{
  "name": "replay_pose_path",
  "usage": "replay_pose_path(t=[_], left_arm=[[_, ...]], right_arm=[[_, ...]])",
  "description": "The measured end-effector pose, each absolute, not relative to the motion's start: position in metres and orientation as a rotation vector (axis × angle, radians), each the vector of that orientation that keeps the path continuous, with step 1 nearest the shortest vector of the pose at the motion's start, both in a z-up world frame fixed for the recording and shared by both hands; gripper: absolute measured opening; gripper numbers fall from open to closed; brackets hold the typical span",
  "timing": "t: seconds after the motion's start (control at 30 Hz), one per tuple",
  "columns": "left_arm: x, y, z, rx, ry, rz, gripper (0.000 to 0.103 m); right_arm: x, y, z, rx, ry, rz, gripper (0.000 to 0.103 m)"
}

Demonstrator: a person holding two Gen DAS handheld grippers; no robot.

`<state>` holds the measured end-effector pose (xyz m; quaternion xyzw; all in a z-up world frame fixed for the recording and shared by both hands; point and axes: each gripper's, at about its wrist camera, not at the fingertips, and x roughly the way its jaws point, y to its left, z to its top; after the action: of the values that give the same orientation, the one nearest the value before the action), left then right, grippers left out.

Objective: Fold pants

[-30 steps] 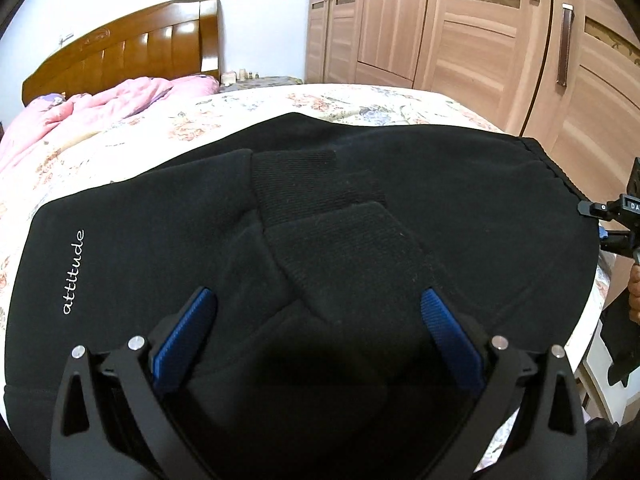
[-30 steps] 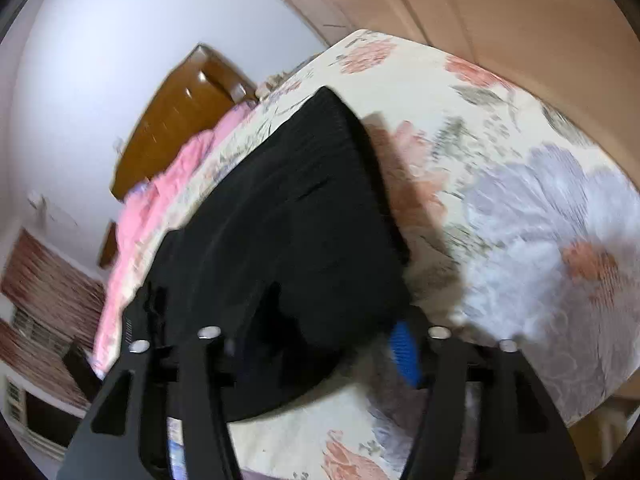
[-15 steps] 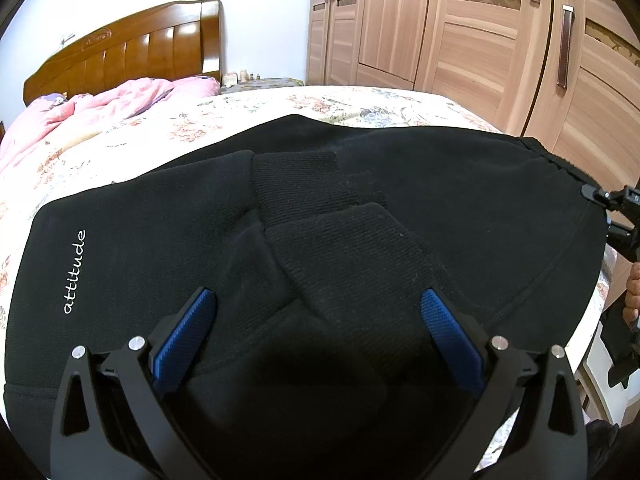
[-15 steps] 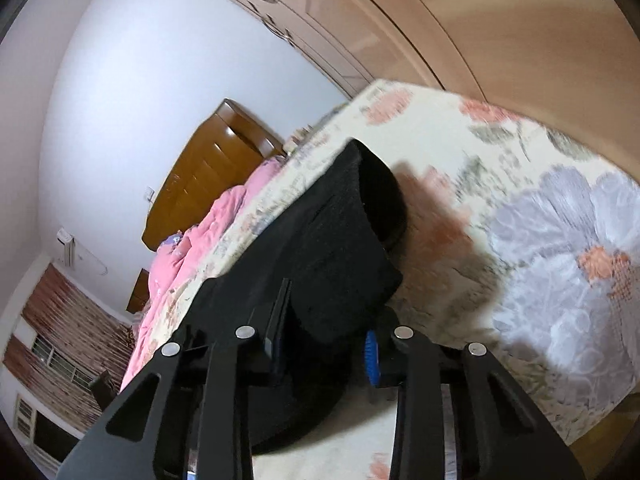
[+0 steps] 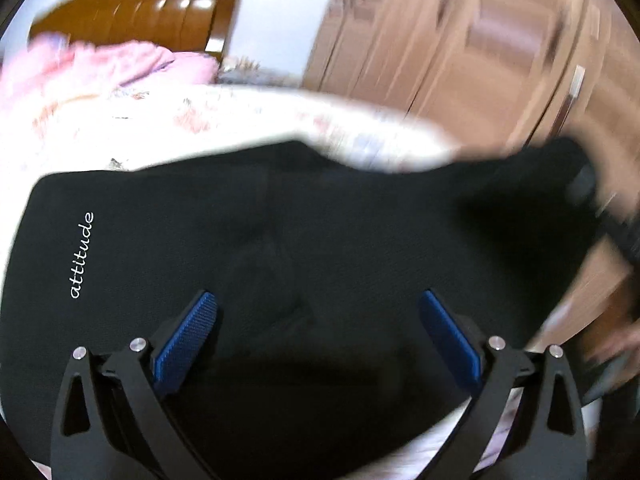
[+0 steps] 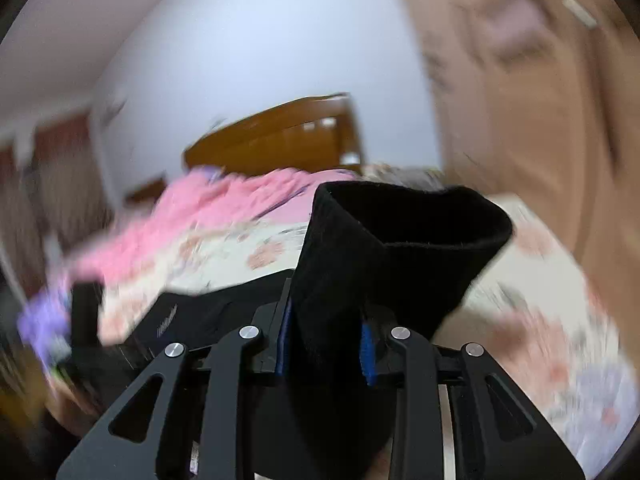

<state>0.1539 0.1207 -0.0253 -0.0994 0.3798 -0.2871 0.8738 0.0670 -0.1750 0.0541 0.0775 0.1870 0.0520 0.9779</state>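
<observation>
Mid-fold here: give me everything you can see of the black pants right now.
The black pants look like thick, fleecy knit, with the word "attitude" in white script near one edge. Most of the garment lies spread on the floral bedspread. The right gripper is shut on one end, holding it raised so the fabric stands in a curved fold above the bed. The left gripper hangs open over the middle; contact is unclear. Both views are motion-blurred.

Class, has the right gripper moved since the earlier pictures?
Yes. The right gripper, shut on the black pants, has swung up toward the brown wooden headboard.
</observation>
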Motion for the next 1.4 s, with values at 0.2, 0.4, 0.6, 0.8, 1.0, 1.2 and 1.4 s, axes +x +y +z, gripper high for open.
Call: replay_pose_path(t=[0.2, 0.4, 0.6, 0.8, 1.0, 1.2, 1.4], left_arm=[[0.177, 0.211, -0.021, -0.607, 0.814, -0.605, 0.101], [0.177, 0.219, -0.036, -0.664, 0.888, -0.704, 0.101], [0.188, 0.159, -0.024, -0.525, 0.951, -0.807, 0.101], [0.204, 0.112, -0.027, -0.414, 1.036, -0.855, 0.101], [0.219, 0.137, -0.041, -0.604, 1.036, -0.953, 0.101], [0.220, 0.141, -0.044, -0.646, 1.031, -0.986, 0.101], [0.223, 0.133, -0.039, -0.561, 1.071, -0.965, 0.101]], right_arm=[[0.094, -0.022, 0.000, -0.363, 0.470, 0.231, 0.029], [0.082, 0.021, -0.053, -0.622, 0.425, 0.183, 0.032], [0.073, 0.025, -0.055, -0.653, 0.373, 0.236, 0.059], [0.055, -0.022, -0.015, -0.412, 0.332, 0.369, 0.058], [0.090, -0.105, -0.022, -0.161, 0.550, 0.395, 0.058], [0.108, -0.092, -0.030, -0.167, 0.580, 0.500, 0.030], [0.110, -0.104, -0.023, -0.067, 0.557, 0.556, 0.012]])
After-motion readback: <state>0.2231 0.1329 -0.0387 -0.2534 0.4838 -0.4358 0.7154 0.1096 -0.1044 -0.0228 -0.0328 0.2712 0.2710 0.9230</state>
